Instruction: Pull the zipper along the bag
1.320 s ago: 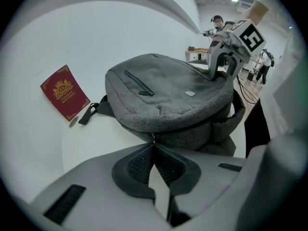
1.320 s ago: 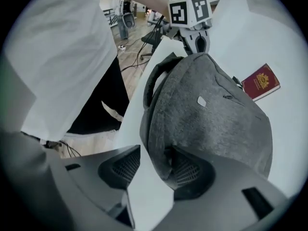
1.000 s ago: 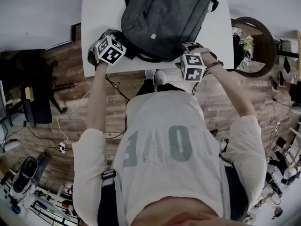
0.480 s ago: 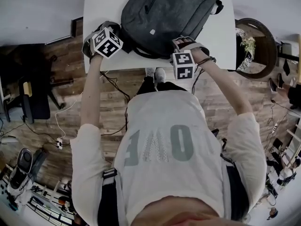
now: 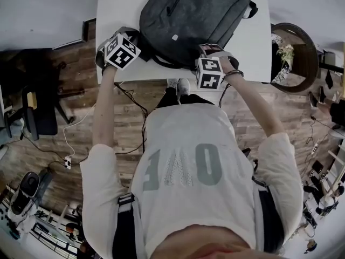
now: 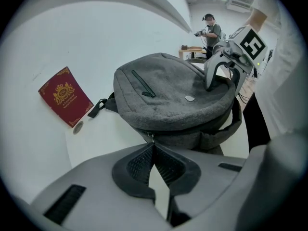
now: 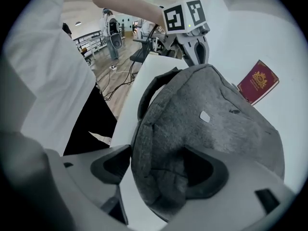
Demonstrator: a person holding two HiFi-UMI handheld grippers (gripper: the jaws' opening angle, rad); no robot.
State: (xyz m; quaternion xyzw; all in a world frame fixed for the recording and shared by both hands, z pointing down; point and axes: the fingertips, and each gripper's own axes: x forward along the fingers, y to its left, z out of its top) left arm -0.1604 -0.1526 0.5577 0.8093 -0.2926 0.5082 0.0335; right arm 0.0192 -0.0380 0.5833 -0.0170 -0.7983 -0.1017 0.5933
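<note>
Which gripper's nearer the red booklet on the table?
Left. The left gripper, shut on the zipper pull, is at the bag edge nearest the red booklet. The right gripper, jaws just opened around the opposite edge, has the whole bag between.

Bag [image 5: 197, 20] on the table [image 5: 116, 9] by its near edge, booklet [image 6: 65, 96] on the table beyond it
</note>
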